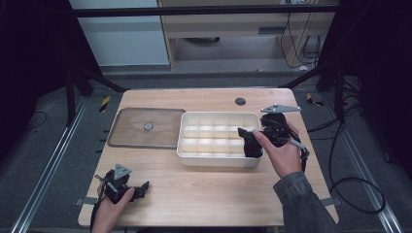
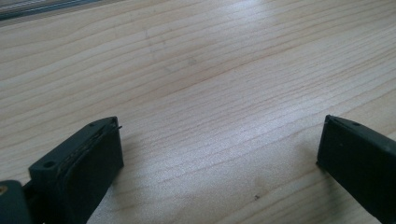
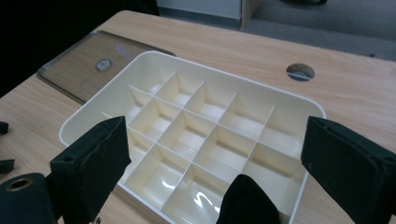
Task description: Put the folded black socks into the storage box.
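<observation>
A white box [image 1: 218, 140] divided into several compartments sits in the middle of the wooden table. My right gripper [image 1: 248, 141] hovers over its right end, held in a hand. In the right gripper view my right gripper [image 3: 215, 140] stands open over the box [image 3: 154, 60], its jaws wide apart. A black rounded thing [image 3: 247, 200] rises between them at the bottom edge, over a near compartment; the jaws do not touch it, and I cannot tell what it is. My left gripper [image 1: 140, 188] rests near the table's front left, and it [image 2: 219, 135] is open over bare wood.
A clear flat lid [image 1: 145, 127] with a small round knob lies left of the box. A round hole [image 1: 240, 101] is in the table behind the box. Dark frame legs and cables stand around the table.
</observation>
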The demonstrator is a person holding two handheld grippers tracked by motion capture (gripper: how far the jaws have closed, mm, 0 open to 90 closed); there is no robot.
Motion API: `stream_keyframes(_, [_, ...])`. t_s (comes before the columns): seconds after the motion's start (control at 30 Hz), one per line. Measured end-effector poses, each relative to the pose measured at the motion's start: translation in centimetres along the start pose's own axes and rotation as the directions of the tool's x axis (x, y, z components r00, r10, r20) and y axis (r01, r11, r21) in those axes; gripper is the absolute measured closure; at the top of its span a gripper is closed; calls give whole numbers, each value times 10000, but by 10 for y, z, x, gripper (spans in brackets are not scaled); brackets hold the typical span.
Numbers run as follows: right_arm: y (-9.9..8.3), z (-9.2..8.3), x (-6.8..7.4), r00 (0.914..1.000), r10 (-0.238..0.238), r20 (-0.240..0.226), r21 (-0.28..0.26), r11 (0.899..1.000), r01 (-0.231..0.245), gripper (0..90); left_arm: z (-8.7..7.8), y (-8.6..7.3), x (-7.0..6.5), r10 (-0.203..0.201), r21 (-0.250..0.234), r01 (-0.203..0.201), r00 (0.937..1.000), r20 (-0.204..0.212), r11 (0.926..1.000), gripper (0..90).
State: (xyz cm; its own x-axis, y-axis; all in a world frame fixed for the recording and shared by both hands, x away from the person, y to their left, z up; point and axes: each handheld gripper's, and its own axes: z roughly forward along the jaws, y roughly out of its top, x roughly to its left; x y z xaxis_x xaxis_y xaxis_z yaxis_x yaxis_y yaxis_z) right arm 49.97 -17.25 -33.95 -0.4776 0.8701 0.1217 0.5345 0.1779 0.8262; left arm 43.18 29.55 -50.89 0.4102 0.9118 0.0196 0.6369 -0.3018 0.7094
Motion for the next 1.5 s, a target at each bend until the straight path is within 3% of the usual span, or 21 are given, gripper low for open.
stream_keyframes(0.13, [-1,-8,0,9996,-279,-7,-393,9988,279,65,0,0,0,-1,-4,1,10000,1,10000,0])
stream_keyframes(0.27, [-5,-11,-5,9991,-265,321,-230,9994,272,117,0,0,0,0,-3,0,10000,0,10000,0])
stream_keyframes(0.47, [-19,-15,-12,9995,-181,261,-196,9996,186,125,0,0,0,5,-3,-5,10000,5,10000,0])
stream_keyframes(0.6, [-31,-17,-11,9973,-670,316,-171,9976,676,109,0,0,0,14,-2,-14,10000,12,10000,0])
stream_keyframes(0.7, [-41,-21,-10,9909,-1255,487,-228,9917,1267,107,0,0,0,13,-3,-13,10000,14,10000,0])
stream_keyframes(0.9, [-60,-25,-15,9870,-1492,605,-296,9881,1512,108,0,0,0,1,-6,-1,10000,5,10000,0])
stream_keyframes(1.5, [-116,-15,-35,9933,-1037,519,285,9943,1024,123,0,0,-1,-40,-3,40,10000,-39,10000,0])
